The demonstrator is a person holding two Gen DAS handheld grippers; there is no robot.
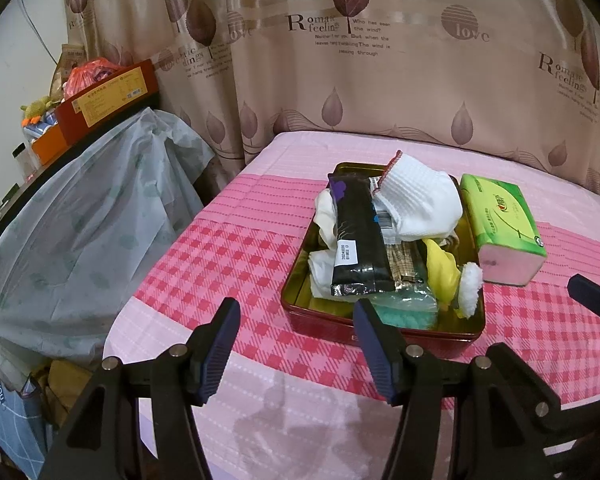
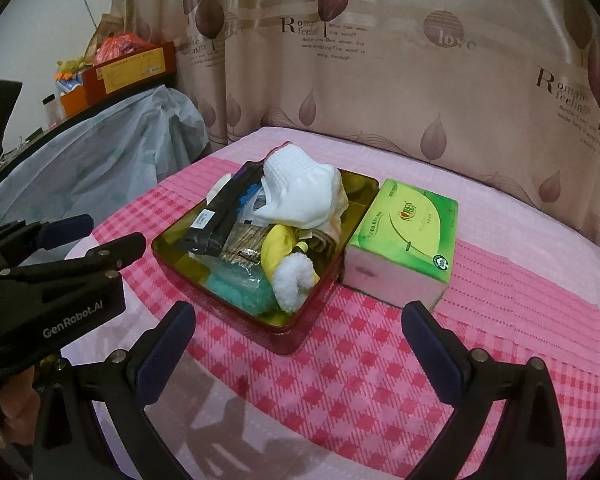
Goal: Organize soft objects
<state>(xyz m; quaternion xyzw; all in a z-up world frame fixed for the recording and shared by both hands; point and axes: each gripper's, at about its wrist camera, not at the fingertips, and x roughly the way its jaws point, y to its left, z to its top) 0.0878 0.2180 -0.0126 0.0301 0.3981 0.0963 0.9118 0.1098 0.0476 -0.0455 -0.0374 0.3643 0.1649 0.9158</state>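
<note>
A red metal tin [image 1: 328, 322] [image 2: 172, 258] with a gold inside stands on the pink checked cloth. It is heaped with soft items: a white waffle cloth [image 1: 416, 200] [image 2: 300, 188], a long black packet [image 1: 360, 240] [image 2: 216, 220], a yellow and white plush piece [image 1: 470, 288] [image 2: 294, 276] and a teal sponge in wrap [image 1: 408, 314] [image 2: 240, 284]. A green tissue pack [image 1: 500, 224] [image 2: 408, 236] lies against the tin's right side. My left gripper [image 1: 296, 344] is open, just short of the tin's near edge. My right gripper [image 2: 300, 344] is open and empty, before the tin and tissue pack.
A table [image 1: 308, 420] covered in pink cloth fills the foreground, a leaf-print curtain [image 1: 340, 60] close behind it. To the left, a plastic-draped piece of furniture [image 1: 80, 220] carries boxes and clutter [image 1: 104, 100]. The left gripper's body [image 2: 52, 280] shows at the right view's left edge.
</note>
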